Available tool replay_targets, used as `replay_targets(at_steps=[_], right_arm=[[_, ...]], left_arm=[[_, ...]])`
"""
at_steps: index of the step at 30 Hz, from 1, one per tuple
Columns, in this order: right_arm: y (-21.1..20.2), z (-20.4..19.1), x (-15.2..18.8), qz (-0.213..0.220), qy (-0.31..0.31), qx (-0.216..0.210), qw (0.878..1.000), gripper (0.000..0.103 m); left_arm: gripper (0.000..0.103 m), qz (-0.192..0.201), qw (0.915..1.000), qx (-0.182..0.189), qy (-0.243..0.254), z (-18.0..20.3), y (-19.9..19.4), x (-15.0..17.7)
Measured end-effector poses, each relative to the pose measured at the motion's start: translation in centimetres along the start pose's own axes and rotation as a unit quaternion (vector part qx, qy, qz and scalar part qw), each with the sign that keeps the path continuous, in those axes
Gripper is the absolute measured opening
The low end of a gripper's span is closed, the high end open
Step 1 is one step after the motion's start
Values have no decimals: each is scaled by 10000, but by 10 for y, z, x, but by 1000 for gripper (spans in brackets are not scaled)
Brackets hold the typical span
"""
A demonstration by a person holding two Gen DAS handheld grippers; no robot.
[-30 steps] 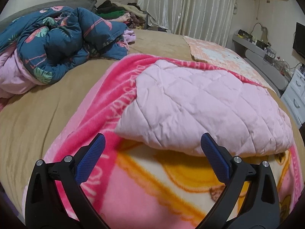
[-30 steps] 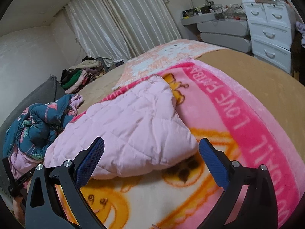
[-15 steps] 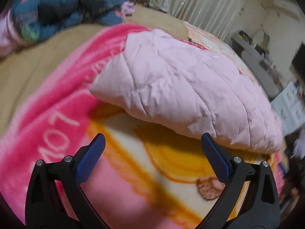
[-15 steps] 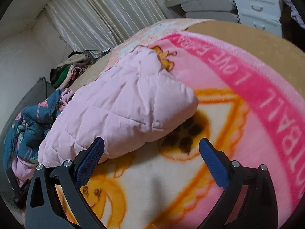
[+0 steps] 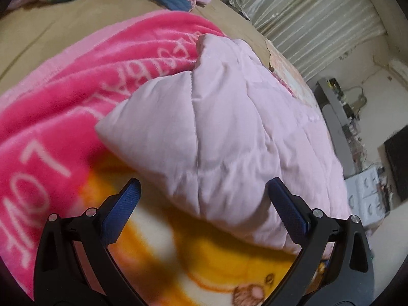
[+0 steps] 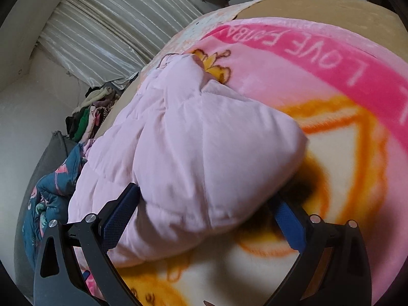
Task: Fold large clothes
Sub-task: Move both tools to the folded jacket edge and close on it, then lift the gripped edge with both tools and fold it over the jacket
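Observation:
A light pink quilted garment (image 5: pixel 229 137) lies folded on a pink and yellow cartoon blanket (image 5: pixel 63 97) on the bed. My left gripper (image 5: pixel 204 204) is open, its blue pads astride the garment's near left corner edge. In the right wrist view the same garment (image 6: pixel 193 158) fills the middle. My right gripper (image 6: pixel 206 209) is open, with the garment's near right corner bulging between its fingers. Neither gripper holds anything.
A crumpled dark blue floral duvet (image 6: pixel 48 196) lies at the far left of the bed. A clothes pile (image 6: pixel 89 112) sits by the curtains (image 5: pixel 313 17). Tan bed sheet (image 5: pixel 51 25) surrounds the blanket. A desk and white drawers (image 5: pixel 367 193) stand to the right.
Both grippers have moved forward and down toward the pink garment's near corners, which now sit between the open fingers. The garment itself has not moved.

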State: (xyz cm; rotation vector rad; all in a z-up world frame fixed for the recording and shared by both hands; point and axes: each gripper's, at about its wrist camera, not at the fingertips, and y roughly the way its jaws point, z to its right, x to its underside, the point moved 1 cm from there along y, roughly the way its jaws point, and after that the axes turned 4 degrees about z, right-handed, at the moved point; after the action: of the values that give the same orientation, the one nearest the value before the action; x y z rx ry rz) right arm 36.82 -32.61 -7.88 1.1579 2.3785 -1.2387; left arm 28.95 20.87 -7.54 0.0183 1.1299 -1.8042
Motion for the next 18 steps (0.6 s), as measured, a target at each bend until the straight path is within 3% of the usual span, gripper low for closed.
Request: replay_targets(at_steps=[10, 18], right_arm=[[34, -1, -10, -67, 99, -143, 9998, 99], [41, -11, -10, 1, -265, -173, 9995, 99]], left_arm=[[95, -28, 9993, 166, -348, 7, 25, -7], [95, 36, 9975, 309, -630, 7, 42, -7]])
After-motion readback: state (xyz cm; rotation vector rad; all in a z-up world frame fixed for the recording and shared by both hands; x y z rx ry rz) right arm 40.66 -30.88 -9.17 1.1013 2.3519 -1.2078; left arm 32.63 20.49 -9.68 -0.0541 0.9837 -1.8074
